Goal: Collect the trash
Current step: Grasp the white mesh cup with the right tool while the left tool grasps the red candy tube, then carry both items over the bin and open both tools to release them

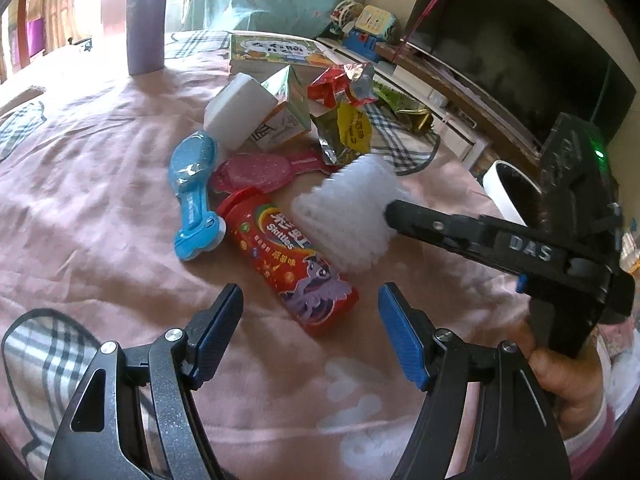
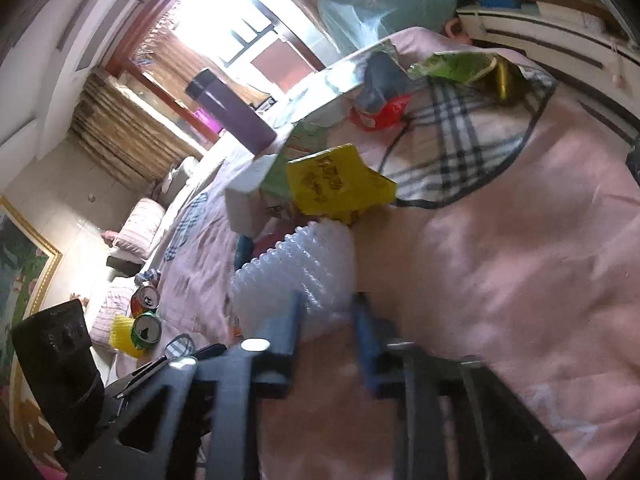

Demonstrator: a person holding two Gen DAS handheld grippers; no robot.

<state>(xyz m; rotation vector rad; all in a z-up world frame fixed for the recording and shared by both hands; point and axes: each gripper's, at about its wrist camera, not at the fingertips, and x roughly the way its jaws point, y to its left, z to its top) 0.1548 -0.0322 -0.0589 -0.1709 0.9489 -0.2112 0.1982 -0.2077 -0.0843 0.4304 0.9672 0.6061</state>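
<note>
The bedspread [image 1: 100, 220] is pale pink, with patches of black, white and grey plaid [image 2: 472, 152]. A white ribbed foam sleeve [image 1: 348, 220] lies beside a red candy tube [image 1: 288, 264] printed with rainbow lettering and a purple pony. Near them are a bright blue brush [image 1: 192, 204] and a pink one [image 1: 260, 170] with speckles. Further back sit a white sponge block [image 1: 240, 114], a green and white carton [image 1: 286, 116], a red and silver wrapper [image 1: 340, 84] and a yellow and silver wrapper [image 1: 348, 132]. The flask [image 1: 146, 16] is purple with a dark cap. The gripper pads [image 1: 400, 332] are blue on black frames.
</note>
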